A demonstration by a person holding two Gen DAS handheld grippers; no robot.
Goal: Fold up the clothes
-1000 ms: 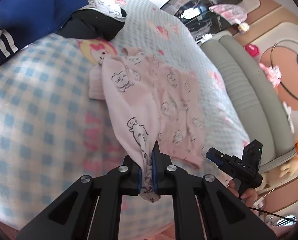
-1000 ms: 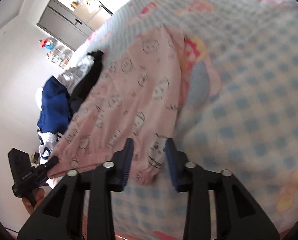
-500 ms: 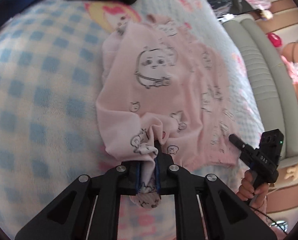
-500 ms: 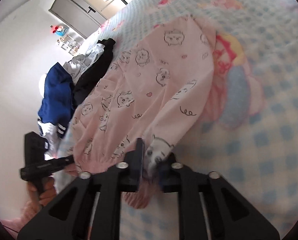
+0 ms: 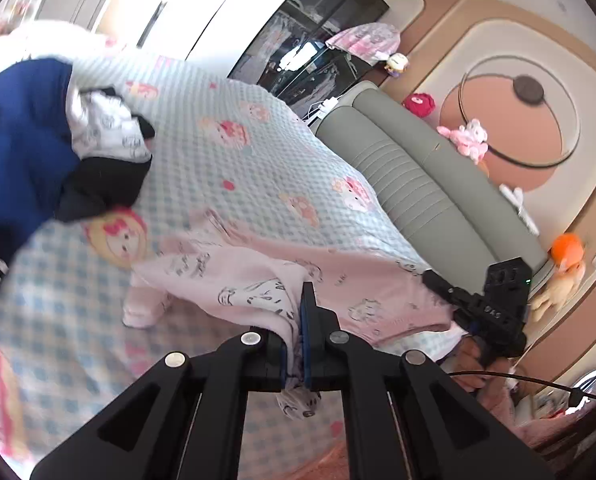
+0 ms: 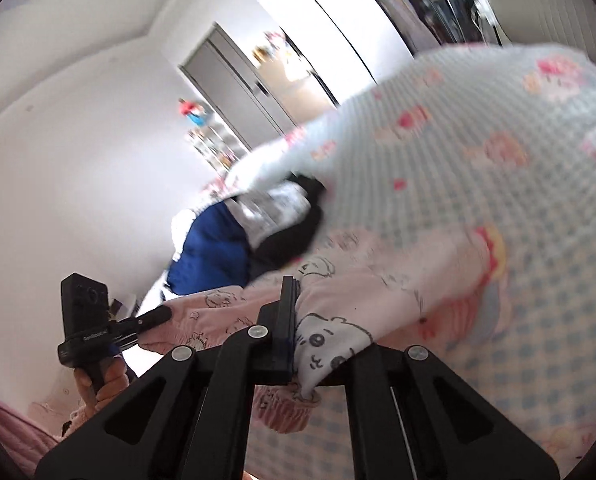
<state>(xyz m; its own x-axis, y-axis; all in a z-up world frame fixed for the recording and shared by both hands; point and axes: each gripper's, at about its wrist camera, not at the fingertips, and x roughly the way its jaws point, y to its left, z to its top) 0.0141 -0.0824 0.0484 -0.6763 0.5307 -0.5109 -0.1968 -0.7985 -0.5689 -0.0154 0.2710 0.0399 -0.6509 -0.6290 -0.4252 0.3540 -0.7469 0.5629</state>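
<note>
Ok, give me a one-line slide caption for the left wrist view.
Left gripper and right gripper, both shut on the pink cartoon-print top, over a blue checked bedspread.

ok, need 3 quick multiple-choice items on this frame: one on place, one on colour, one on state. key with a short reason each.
1. Where does the dark blue garment lie?
A. Heaped with black and white clothes on the bed
B. On the grey headboard
C. On the floor

2. What colour is the garment that both grippers hold?
A. Dark blue
B. Pale pink with cartoon prints
C. Plain black

3. How is the left gripper?
A. Wide open over the bed
B. Shut on nothing
C. Shut on a fold of the pink garment

Key:
1 A, it sits in a pile beside black and white pieces on the checked blanket.
2 B, the pink printed cloth runs from the left gripper to the right gripper.
3 C, cloth is pinched between its pads and hangs out below them.
</note>
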